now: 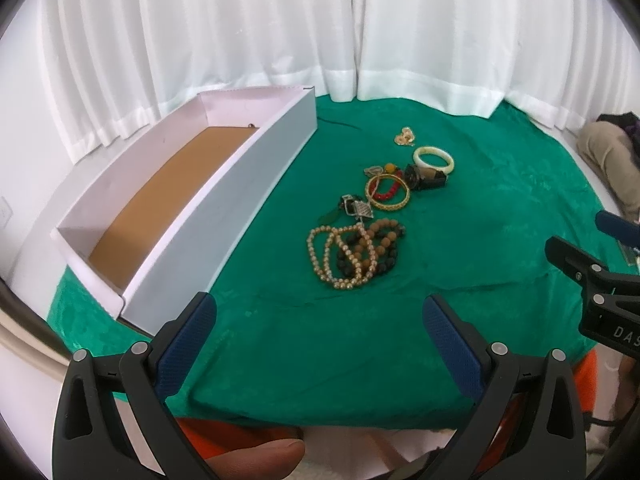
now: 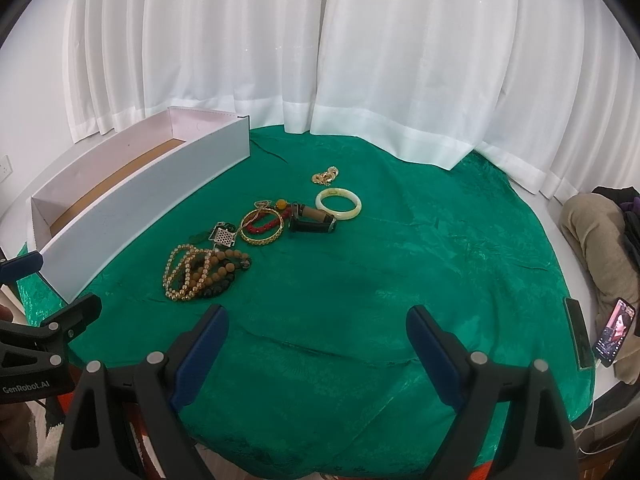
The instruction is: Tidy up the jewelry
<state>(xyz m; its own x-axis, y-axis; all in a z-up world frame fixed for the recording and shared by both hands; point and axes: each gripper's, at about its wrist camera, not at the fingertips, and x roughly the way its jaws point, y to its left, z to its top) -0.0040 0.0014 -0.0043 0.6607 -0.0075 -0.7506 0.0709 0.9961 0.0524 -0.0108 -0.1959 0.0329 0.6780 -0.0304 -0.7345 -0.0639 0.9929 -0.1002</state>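
White curtains hanging behind a green cloth [image 2: 400,280] | jewelry [image 2: 256,236] sitting piled mid-cloth, just right of the box [image 1: 224,208], not in it | left gripper [image 1: 320,332] hovering wide open, holding nothing | right gripper [image 2: 316,340] gaping wide too, also holding nothing

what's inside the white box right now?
The white box shows a bare brown floor and one small dark item at the far end, too small to identify. The near wall hides the floor strip along it.
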